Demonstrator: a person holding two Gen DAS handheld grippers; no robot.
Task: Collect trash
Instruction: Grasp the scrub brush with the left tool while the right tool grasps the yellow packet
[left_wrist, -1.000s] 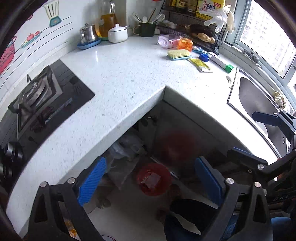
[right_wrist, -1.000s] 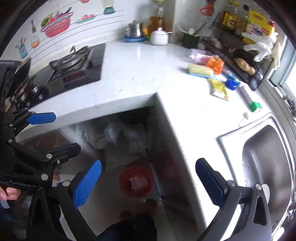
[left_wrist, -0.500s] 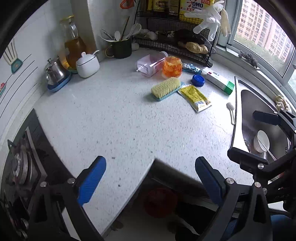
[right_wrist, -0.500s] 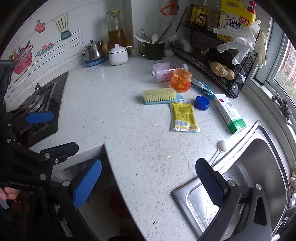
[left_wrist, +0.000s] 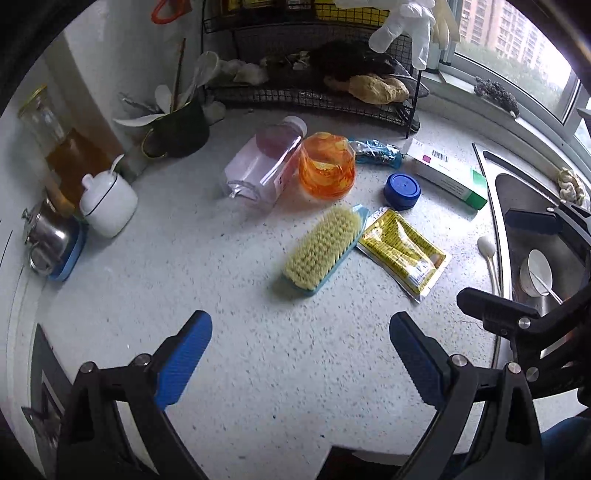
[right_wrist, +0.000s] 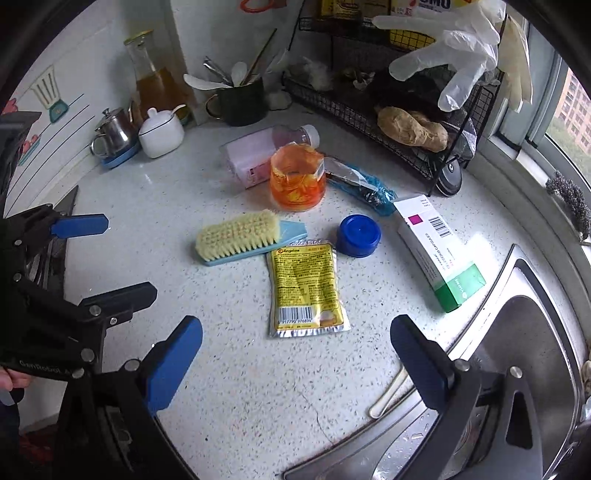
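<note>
From my remote seat, the wire rack (right_wrist: 417, 122) hides its dark contents (I cannot identify them); the frame's top edge crops its upper shelf. The sink (right_wrist: 532, 354) runs off-frame, and the yellow packet (right_wrist: 306, 288) carries unreadable print.

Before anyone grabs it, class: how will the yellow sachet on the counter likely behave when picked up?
The yellow sachet lies flat with crinkled foil edges, so it probably flops and bends when lifted. It looks thin, so likely light. Lying flush on the counter, its glossy film may slip, and an edge may be hard to catch.
</note>
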